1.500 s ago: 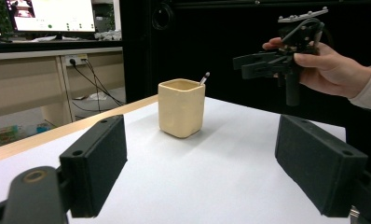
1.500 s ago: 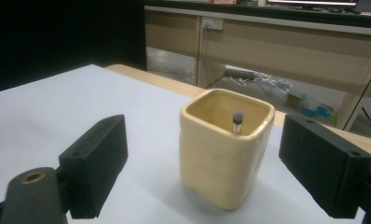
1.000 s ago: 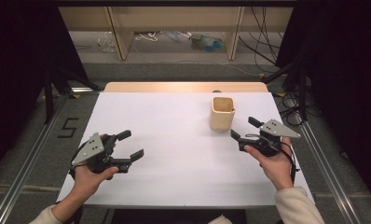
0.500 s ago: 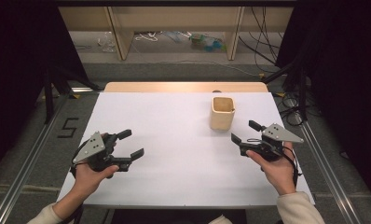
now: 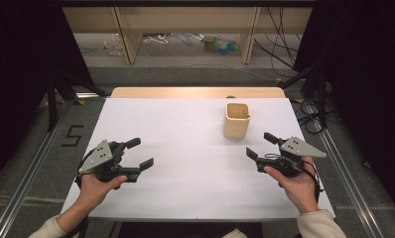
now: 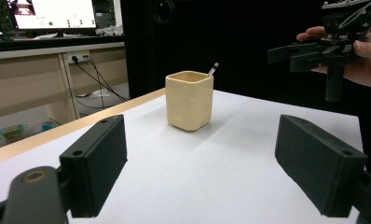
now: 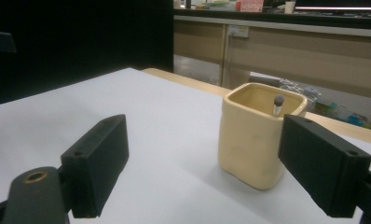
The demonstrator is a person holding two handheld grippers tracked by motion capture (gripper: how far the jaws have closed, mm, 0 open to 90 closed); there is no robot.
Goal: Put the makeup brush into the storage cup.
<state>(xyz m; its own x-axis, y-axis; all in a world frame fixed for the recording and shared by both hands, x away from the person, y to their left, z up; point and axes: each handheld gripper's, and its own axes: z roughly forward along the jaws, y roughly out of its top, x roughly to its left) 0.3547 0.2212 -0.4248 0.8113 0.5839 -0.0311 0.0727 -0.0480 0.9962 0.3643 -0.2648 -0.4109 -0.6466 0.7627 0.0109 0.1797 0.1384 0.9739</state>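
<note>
A white table (image 5: 185, 129) has a strip of bare wood (image 5: 195, 92) along its far edge. Beyond it stands a wooden shelf unit (image 5: 185, 29) with loose cables (image 5: 158, 38) and small coloured items (image 5: 218, 43) on the floor beneath. A figure 5 (image 5: 72, 135) is marked on the grey floor to the left, and a lit monitor (image 6: 53, 14) sits on a desk in the background.
</note>
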